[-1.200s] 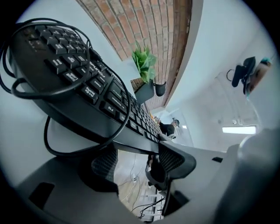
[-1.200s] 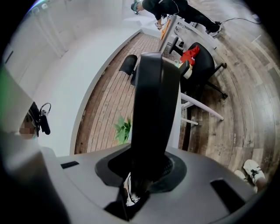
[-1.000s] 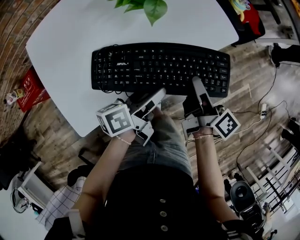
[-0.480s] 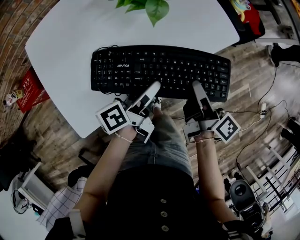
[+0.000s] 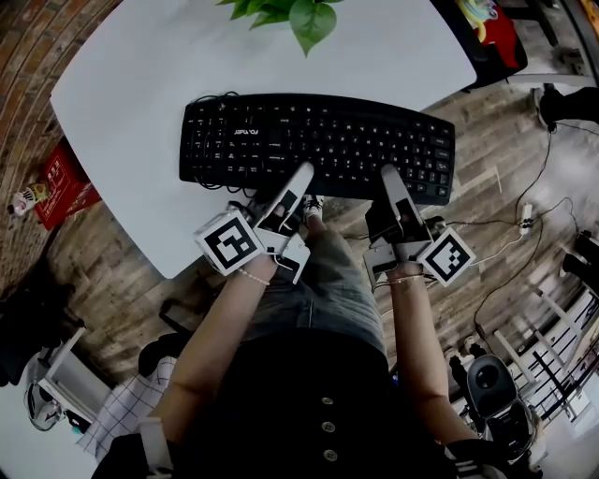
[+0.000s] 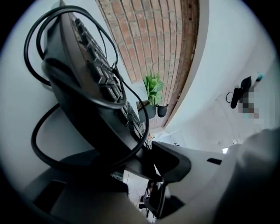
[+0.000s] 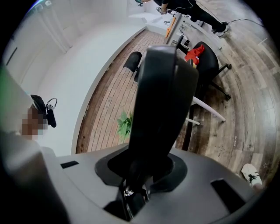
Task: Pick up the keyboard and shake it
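Note:
A black keyboard [image 5: 318, 145] lies along the near edge of the white table [image 5: 131, 84], with its cable looped at the left end. My left gripper [image 5: 301, 180] is at the keyboard's near edge, left of centre. Its jaws have just been closing, and the keyboard [image 6: 83, 92] and a loop of cable [image 6: 41, 144] sit between them, the pads touching the edge. My right gripper [image 5: 390, 180] is shut on the near edge further right. In the right gripper view the keyboard [image 7: 164, 92] stands edge-on, pinched in that gripper [image 7: 140, 168].
A green plant [image 5: 299, 14] stands at the table's far side. The person's lap is directly below the keyboard's near edge. On the wooden floor are a red box [image 5: 61, 182] at the left, loose cables [image 5: 524, 224] at the right, and a chair base [image 5: 491, 388].
The left gripper moved in to the keyboard's near edge and its jaws narrowed onto it. The right gripper kept its hold. The keyboard shifted slightly left.

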Tool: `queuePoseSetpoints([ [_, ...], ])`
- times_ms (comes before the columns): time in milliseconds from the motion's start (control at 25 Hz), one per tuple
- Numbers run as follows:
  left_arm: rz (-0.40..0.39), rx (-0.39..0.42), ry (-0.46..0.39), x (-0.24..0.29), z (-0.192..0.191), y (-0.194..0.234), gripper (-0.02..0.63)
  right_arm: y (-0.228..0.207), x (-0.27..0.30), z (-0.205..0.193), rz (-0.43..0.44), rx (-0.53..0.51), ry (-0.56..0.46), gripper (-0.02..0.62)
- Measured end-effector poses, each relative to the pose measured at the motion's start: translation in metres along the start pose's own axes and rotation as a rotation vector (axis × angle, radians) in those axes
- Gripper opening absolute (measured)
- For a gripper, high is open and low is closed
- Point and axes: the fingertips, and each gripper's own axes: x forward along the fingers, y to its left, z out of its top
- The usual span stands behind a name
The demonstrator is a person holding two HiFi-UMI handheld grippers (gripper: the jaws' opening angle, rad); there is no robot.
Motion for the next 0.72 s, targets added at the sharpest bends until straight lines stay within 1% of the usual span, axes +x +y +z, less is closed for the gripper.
queuePoseSetpoints([
  [280, -0.020, 0.020, -0.039, -0.002, 0.002, 0.000, 0.169, 0.000, 0.003, 0.001, 0.035, -0.034, 0.008, 0.109],
  [520, -0.080, 0.118, -0.076, -0.005, 0.013, -0.025, 0.166, 0.020, 0.004, 0.007, 0.125, -0.062, -0.015, 0.109],
  [720, -0.135, 0.173, -0.110, -0.009, 0.029, -0.050, 0.164, 0.049, 0.011, 0.014, 0.200, -0.102, -0.029, 0.109],
])
